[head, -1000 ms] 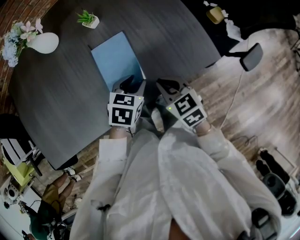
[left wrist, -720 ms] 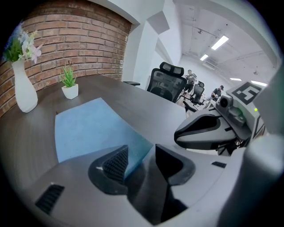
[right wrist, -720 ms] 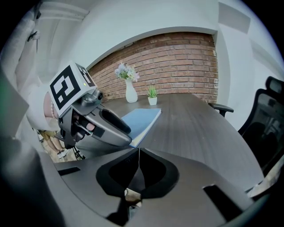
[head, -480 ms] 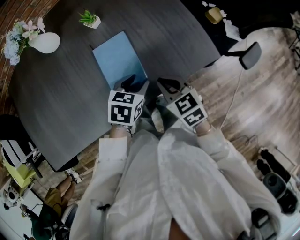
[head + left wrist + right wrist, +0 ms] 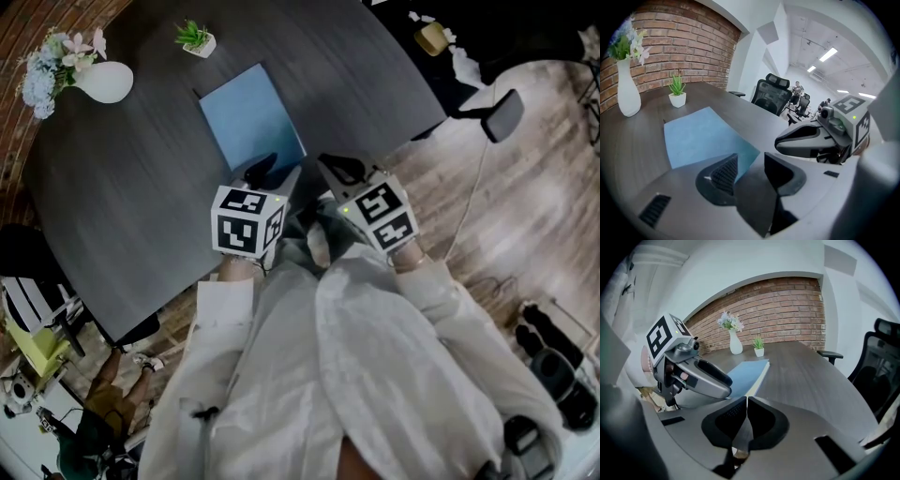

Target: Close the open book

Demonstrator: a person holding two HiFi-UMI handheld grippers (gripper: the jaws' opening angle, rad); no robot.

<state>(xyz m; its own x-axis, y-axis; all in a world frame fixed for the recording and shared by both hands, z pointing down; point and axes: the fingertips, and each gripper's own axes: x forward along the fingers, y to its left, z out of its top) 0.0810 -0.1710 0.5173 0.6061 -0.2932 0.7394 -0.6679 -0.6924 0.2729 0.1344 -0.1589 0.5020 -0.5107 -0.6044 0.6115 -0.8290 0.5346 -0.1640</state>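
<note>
Book with a blue cover [image 5: 251,117] lies shut and flat on the dark grey counter [image 5: 122,187], near the middle of it, with one short edge towards the person. At the far left of the counter a white vase [image 5: 105,82] holds pale flowers [image 5: 52,66]. A small potted plant [image 5: 197,39] in a white pot stands to the right of the vase, just beyond the book's far left corner and apart from it. Nearer the person, the left gripper [image 5: 272,169] hangs over the book's near edge, pointing down and forwards. Its jaws have just been opening and now stand wide apart. Nothing is gripped between them; in the left gripper view only bare counter and the book's near corner show through the gap. Just to its right, the right gripper [image 5: 342,169] hovers over the counter beside the book's near right corner. Its jaws are pressed together and hold nothing. Both grippers are close to each other but apart. White sleeves [image 5: 375,356] fill the foreground below them. At the far right, off the counter's edge, a dark office chair [image 5: 504,112] stands on the wooden floor [image 5: 525,216].
</note>
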